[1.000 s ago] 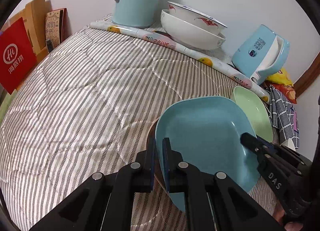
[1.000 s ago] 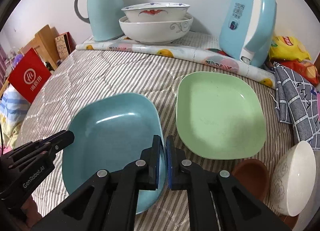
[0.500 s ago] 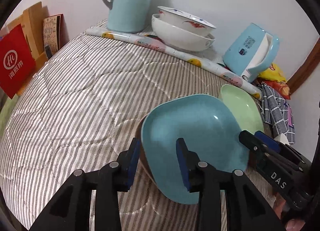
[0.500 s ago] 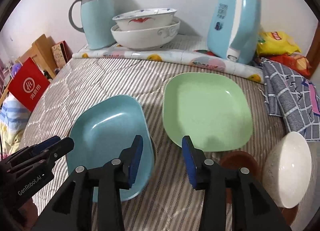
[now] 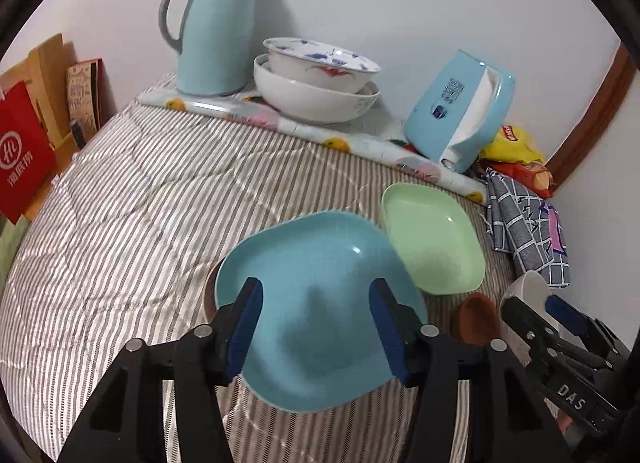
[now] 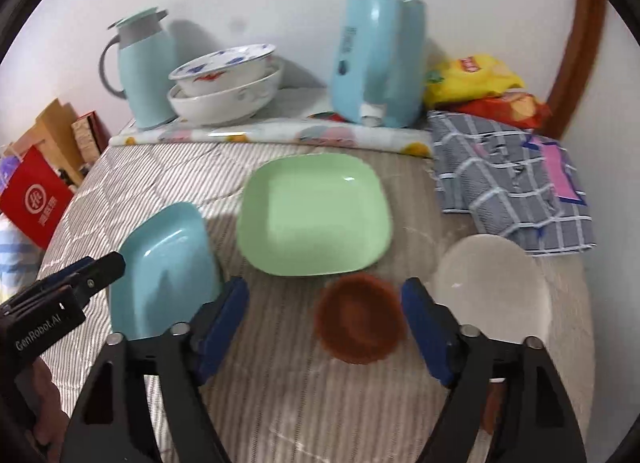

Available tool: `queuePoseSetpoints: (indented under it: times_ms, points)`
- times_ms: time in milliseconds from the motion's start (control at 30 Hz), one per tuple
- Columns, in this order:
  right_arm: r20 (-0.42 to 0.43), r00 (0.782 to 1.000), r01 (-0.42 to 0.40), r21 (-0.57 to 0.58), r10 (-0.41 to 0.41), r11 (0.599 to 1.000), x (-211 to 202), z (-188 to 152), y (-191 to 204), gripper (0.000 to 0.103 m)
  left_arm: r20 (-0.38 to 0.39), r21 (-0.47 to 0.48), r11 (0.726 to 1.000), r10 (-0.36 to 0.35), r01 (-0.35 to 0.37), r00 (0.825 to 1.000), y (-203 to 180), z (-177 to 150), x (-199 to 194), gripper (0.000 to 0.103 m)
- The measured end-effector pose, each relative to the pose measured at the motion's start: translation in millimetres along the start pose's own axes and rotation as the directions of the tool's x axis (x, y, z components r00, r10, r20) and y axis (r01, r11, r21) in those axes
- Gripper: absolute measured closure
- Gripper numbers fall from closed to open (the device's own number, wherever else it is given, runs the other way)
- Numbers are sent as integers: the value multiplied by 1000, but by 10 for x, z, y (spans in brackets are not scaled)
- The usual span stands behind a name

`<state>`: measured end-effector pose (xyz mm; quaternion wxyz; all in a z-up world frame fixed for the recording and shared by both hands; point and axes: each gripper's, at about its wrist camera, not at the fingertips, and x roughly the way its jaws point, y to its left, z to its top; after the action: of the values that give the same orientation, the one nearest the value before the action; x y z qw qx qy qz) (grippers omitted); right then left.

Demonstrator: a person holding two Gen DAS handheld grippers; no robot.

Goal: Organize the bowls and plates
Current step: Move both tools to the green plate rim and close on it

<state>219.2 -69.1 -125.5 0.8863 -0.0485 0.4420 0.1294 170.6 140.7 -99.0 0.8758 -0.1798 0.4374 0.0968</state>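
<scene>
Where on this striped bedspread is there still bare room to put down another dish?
The widest bare stretch is the bedspread left of the blue plate, running back to the thermos and the red bag. The right side is crowded: green plate, brown bowl, white bowl and checked cloth sit close together.

A lived-in home room is showing here: a striped quilted cover (image 5: 140,215) is spreading across the frame, a thermos jug (image 5: 216,27) and stacked china bowls (image 5: 316,83) are standing at upper centre, snack bags (image 6: 476,79) are lying upper right, and paper bags (image 5: 24,151) are leaning at left.
</scene>
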Motion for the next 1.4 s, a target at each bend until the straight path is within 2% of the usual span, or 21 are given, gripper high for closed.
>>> queuePoseSetpoints:
  times_ms: [67, 267, 667, 867, 1000, 1300, 1400]
  points:
    - [9, 1000, 14, 16, -14, 1000, -63, -4, -95, 17, 4, 6, 1000, 6, -6, 1000, -38, 13, -10, 45]
    - [37, 999, 2, 17, -2, 1000, -154, -12, -254, 17, 9, 26, 1000, -1, 1, 1000, -180, 34, 7, 45]
    - [9, 1000, -12, 40, 11, 999, 122, 200, -430, 18, -8, 87, 995, -43, 43, 999, -522, 256, 266, 46]
    - [-1, 1000, -18, 30, 18, 999, 359, 392, -443, 33, -50, 118, 992, -39, 45, 998, -673, 381, 572, 46]
    - [-32, 999, -20, 37, 21, 999, 582, 469, -454, 48, -67, 121, 991, -43, 51, 997, -696, 413, 744, 46]
    - [-69, 997, -31, 34, 33, 999, 923, 572, -395, 51, -118, 122, 991, -33, 48, 992, -702, 505, 1083, 55]
    - [-77, 997, -14, 27, 16, 1000, 1011, 614, -377, 54, -131, 127, 991, -32, 49, 991, -719, 523, 1175, 55]
